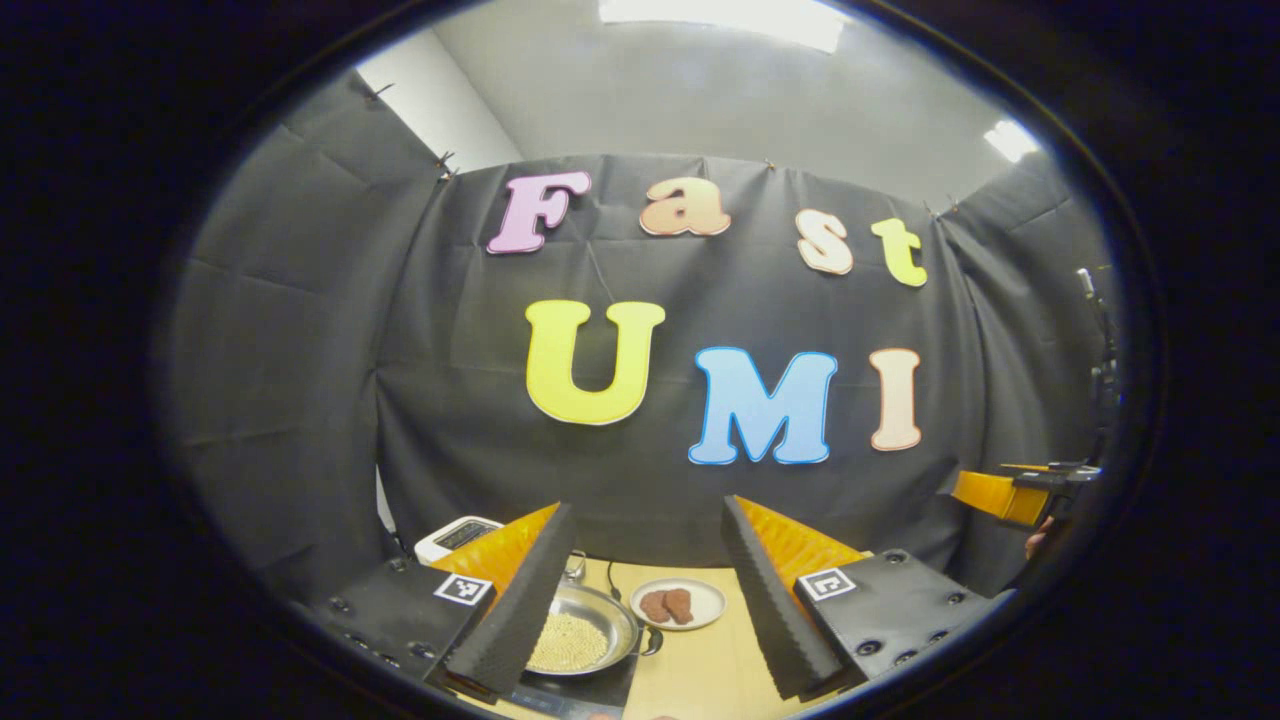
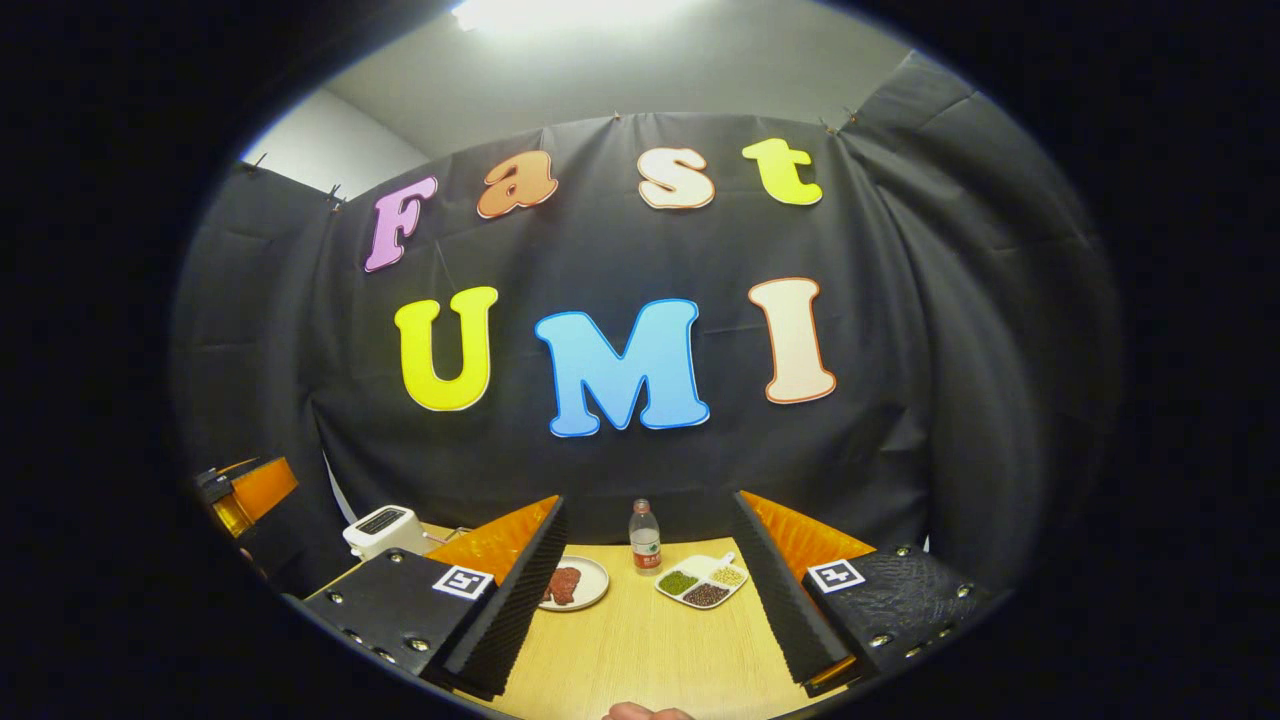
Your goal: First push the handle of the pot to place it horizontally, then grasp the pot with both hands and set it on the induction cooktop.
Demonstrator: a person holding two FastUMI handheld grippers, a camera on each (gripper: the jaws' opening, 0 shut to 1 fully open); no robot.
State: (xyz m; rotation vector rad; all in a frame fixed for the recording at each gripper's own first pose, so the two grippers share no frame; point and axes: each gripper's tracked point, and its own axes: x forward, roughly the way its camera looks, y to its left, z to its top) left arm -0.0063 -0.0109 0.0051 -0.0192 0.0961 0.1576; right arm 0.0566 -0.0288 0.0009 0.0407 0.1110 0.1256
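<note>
In the left gripper view a steel pot [image 1: 590,632] holding pale yellow beans rests on the black induction cooktop [image 1: 585,692] at the lower left. A short dark handle [image 1: 653,641] sticks out on its right side. My left gripper [image 1: 646,505] is held above and in front of the pot, open and holding nothing; its left finger [image 1: 515,600] hides the pot's left part. My right gripper [image 2: 648,500] is open over the wooden table [image 2: 640,650], with nothing between its fingers. It also shows at the right edge of the left gripper view as the orange right gripper [image 1: 1010,495].
A plate of brown meat [image 1: 678,603] lies right of the pot, and it shows as the meat plate [image 2: 570,582] in the right gripper view. A white toaster [image 2: 380,530], a water bottle [image 2: 645,537] and a divided dish of beans [image 2: 703,582] stand near the back wall.
</note>
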